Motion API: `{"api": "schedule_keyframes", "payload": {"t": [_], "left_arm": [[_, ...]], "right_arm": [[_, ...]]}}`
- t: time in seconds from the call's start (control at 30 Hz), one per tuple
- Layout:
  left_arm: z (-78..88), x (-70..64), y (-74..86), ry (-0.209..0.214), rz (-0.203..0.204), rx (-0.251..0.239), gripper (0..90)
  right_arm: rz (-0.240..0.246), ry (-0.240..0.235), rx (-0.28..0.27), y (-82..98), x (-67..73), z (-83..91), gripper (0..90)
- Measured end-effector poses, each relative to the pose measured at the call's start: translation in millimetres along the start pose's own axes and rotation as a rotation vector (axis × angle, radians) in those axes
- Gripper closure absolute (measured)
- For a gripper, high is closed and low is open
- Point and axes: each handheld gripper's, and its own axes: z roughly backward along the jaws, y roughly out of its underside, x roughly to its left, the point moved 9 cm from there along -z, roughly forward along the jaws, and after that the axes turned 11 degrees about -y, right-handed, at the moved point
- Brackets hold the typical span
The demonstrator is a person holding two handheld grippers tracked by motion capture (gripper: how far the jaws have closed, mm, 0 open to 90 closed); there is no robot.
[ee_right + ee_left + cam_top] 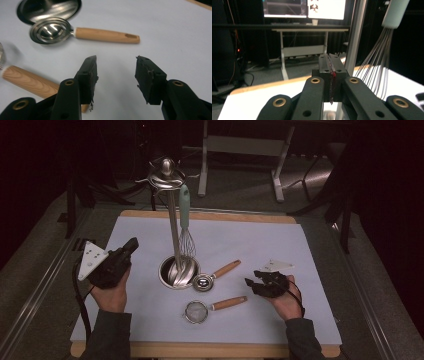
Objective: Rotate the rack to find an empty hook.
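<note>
A steel utensil stand [173, 225] rises from a round base [178, 271] at the middle of the white mat. A whisk [186, 227] with a pale green handle hangs from its top hooks. An egg separator [215, 275] and a small strainer [212, 307], both with wooden handles, lie right of the base. My left gripper [132, 245] is held left of the stand, its jaws shut with nothing between them [330, 60]; the pole [357, 32] and whisk wires [379, 62] are just beyond it. My right gripper [252, 280] hovers open [116, 67] right of the two handles, facing the separator [75, 31] and the strainer handle [27, 80].
The mat [300, 320] lies on a wooden board [210, 215] atop a grey table with a rail [45, 285] along the left. A white-legged desk [240, 150] stands behind, and lit monitors [304, 8] sit above it in the left gripper view.
</note>
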Motion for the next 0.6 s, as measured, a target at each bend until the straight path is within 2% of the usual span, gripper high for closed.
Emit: {"api": "schedule_keyframes", "payload": {"t": [0.2, 0.27, 0.3, 0.6], "left_arm": [[0.9, -5.9, -21.3, 0.018, 0.019, -0.052, 89.8], [1.1, -6.9, -23.9, 0.02, 0.021, -0.06, 89.7], [0.6, -10.4, -31.6, 0.03, 0.023, -0.08, 89.7], [-4.2, -26.1, -56.9, 0.065, 0.033, -0.155, 89.5]], "right_arm": [[-0.035, 0.002, -0.007, 7.0, -4.6, 0.8, 51.4], [-0.043, 0.005, -0.009, 9.2, -6.4, 0.6, 51.3], [-0.049, 0.007, -0.006, 11.2, -7.4, 0.7, 51.3], [-0.092, 0.021, -0.022, 17.0, -16.3, 8.6, 51.2]]}}
